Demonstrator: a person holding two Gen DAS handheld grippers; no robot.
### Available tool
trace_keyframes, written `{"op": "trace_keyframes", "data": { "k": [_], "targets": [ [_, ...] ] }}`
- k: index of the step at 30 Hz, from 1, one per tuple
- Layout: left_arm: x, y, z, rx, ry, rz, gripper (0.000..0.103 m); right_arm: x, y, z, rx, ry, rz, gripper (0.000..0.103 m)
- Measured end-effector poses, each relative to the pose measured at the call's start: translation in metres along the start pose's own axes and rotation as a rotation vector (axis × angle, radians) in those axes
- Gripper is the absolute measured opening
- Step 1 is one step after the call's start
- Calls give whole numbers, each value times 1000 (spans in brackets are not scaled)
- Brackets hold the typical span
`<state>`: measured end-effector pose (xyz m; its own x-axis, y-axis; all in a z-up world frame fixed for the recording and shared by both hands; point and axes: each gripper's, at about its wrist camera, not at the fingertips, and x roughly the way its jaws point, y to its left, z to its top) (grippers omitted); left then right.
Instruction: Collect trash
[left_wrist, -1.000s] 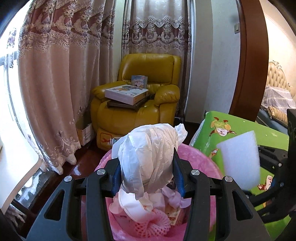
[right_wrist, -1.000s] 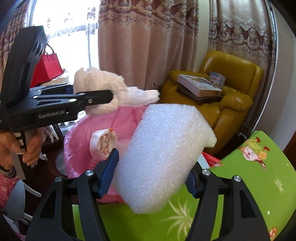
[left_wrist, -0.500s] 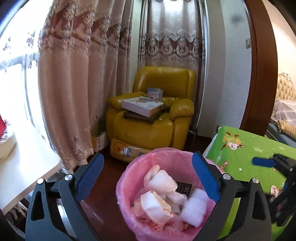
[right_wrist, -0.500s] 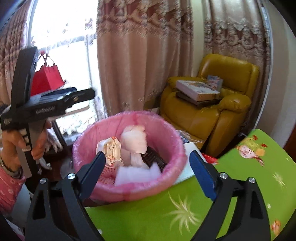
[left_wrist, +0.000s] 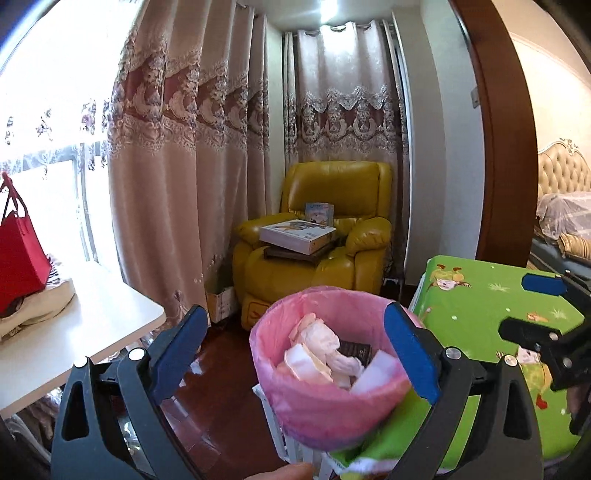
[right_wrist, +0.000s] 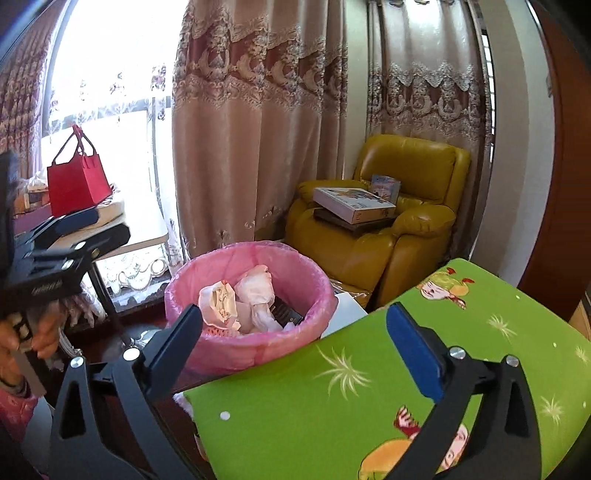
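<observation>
Since the earlier frames both tongs have let go and drawn back from the round bin lined with a pink plastic bag (left_wrist: 328, 373): the crumpled white plastic bag (left_wrist: 325, 341) and the white foam block (left_wrist: 375, 380) that they carried now lie inside it.

Taking that bin as the landmark, the worktop under a green cartoon-print cloth (right_wrist: 424, 369) butts against its right side, and the yellow leather armchair (left_wrist: 332, 254) stands behind it. Nothing loose shows on the cloth, so the next piece of trash is probably outside both views.

The left tongs (left_wrist: 295, 354) have just been opening and now stand wide apart with nothing between them, pointing down over the near rim of the bin. The right tongs (right_wrist: 295, 343) have likewise just been opening and are spread wide and empty, over the cloth just right of the bin.

The collected trash lies ahead of and below both tongs; the left ones look nearer the bin's mouth. No long axis matters for a grasp yet.
</observation>
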<state>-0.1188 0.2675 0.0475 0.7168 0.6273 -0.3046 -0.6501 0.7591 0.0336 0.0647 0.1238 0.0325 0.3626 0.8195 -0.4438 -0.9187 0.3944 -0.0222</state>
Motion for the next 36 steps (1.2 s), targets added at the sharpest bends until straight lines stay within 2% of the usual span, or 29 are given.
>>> {"op": "trace_keyframes", "data": {
  "k": [3, 9, 24, 36],
  "targets": [
    [-10, -9, -13, 22, 21, -31, 90, -1, 3, -12, 4, 13, -3, 98],
    [-26, -17, -32, 41, 22, -2, 90, -4, 12, -29, -12, 33, -2, 98],
    [-19, -21, -51, 64, 65, 2, 90, -13, 18, -24, -22, 16, 1, 98],
    [-19, -25, -52, 64, 69, -15, 90, -16, 17, -24, -15, 13, 3, 98]
  ]
}}
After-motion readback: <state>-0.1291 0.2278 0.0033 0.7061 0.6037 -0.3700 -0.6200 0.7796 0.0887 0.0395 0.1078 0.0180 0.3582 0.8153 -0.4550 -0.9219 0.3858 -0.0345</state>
